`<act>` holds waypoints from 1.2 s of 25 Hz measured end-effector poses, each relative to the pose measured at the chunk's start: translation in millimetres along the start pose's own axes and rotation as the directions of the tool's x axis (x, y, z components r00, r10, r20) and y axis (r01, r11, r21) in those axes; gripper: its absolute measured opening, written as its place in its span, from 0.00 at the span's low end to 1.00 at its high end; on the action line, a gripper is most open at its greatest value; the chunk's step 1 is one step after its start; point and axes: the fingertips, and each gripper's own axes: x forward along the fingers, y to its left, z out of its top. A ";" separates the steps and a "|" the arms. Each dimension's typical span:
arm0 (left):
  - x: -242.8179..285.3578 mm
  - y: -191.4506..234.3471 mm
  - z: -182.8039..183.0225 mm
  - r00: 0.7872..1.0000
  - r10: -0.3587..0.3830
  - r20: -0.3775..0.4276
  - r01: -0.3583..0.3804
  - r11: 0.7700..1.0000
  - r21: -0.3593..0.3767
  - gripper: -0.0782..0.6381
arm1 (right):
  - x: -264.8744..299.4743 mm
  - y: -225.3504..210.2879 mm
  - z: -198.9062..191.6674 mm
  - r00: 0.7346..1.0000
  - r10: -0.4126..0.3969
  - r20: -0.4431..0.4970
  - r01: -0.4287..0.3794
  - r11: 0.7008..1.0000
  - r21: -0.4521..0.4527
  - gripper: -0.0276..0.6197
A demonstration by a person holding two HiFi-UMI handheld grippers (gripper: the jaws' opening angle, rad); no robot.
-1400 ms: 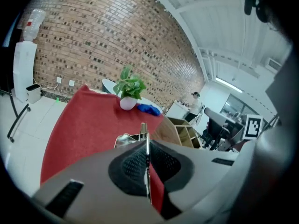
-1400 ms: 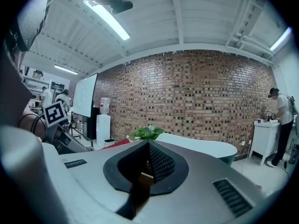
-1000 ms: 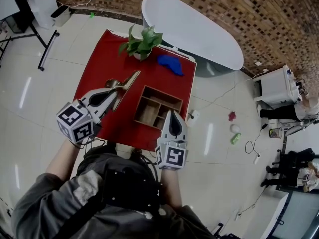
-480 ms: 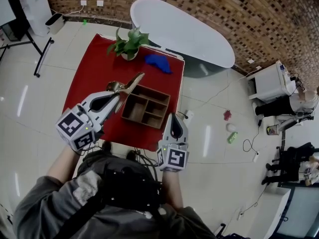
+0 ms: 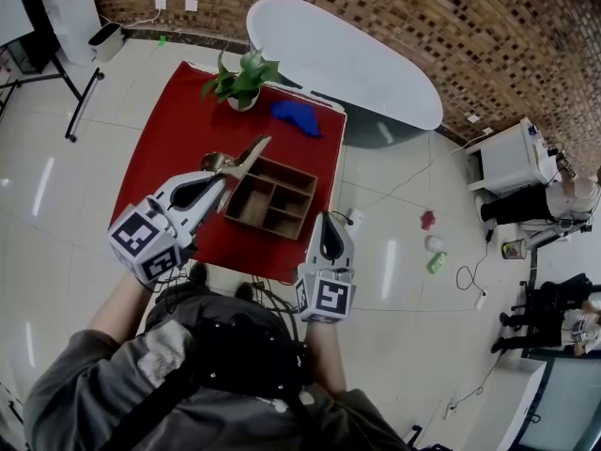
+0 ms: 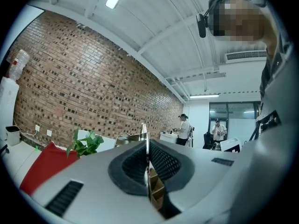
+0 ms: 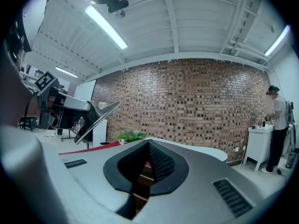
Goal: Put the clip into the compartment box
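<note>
Gripping the clip (image 5: 237, 158) between clenched fingers, the left gripper (image 5: 223, 181) points level over the red worktop (image 5: 178, 130). In its own view a thin metal blade of the clip is pinched where the two dark pads meet, and the rest of the clip rises past the fingertips. From the head view the clip hangs at the 10 o'clock corner of the wooden compartment box (image 5: 266, 227), its long end angled toward 1 o'clock. Whether it touches the box rim cannot be told.

The right gripper (image 5: 329, 216) sits at the box's 4 o'clock side, off the worktop's near edge, aimed toward 12 o'clock. Its fingers are pressed together at the tips with nothing between them, and the box's dividers show through the gap lower down in the right gripper view.

A potted plant (image 5: 239, 81) stands at 12 o'clock from the box, near the far edge of the worktop. A blue object (image 5: 296, 116) lies at the box's 1 o'clock.
</note>
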 end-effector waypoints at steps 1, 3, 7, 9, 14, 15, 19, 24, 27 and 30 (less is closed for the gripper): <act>0.7 -1.0 0.3 1.000 0.000 0.000 0.000 1.000 0.003 0.14 | -0.2 -0.7 0.4 1.000 0.001 0.001 -0.001 1.000 -0.001 0.05; 2.6 -3.3 -0.5 1.000 -0.001 -0.002 0.001 1.000 0.014 0.14 | -1.1 -2.3 2.1 1.000 0.001 0.005 -0.001 1.000 -0.001 0.05; 9.1 -4.0 -10.6 1.000 0.003 0.002 -0.003 1.000 0.030 0.14 | -3.1 -7.0 2.6 1.000 -0.001 0.005 0.001 1.000 -0.001 0.05; 14.8 -1.3 -19.1 1.000 0.006 0.007 -0.006 0.999 0.034 0.14 | -1.6 -8.8 0.0 1.000 -0.001 0.000 0.001 1.000 -0.001 0.05; 37.8 6.8 -66.9 0.999 -0.024 -0.025 0.025 0.999 0.021 0.14 | 1.9 -13.8 -12.3 1.000 -0.010 -0.023 0.011 1.000 0.008 0.05; 42.5 8.8 -80.1 0.999 -0.032 -0.037 0.032 0.999 0.010 0.14 | 2.3 -14.6 -14.0 0.999 -0.015 -0.028 0.015 1.000 0.010 0.05; 57.8 19.6 -119.1 0.997 -0.024 -0.070 0.025 1.000 0.014 0.14 | 6.7 -20.6 -23.4 0.999 -0.019 -0.034 0.020 1.000 0.012 0.05; 72.6 27.6 -147.0 0.992 -0.040 -0.120 0.041 0.999 0.009 0.14 | 12.9 -29.4 -32.6 0.999 -0.026 -0.047 0.027 1.000 0.012 0.05; 78.6 26.1 -163.5 0.985 -0.044 -0.165 0.046 0.999 0.007 0.14 | 10.6 -33.6 -33.6 0.998 -0.038 -0.052 0.039 0.999 0.025 0.05; 80.3 25.3 -172.5 0.981 -0.026 -0.193 0.030 0.999 0.023 0.14 | 6.8 -36.5 -38.7 0.998 -0.041 -0.051 0.042 0.999 0.020 0.05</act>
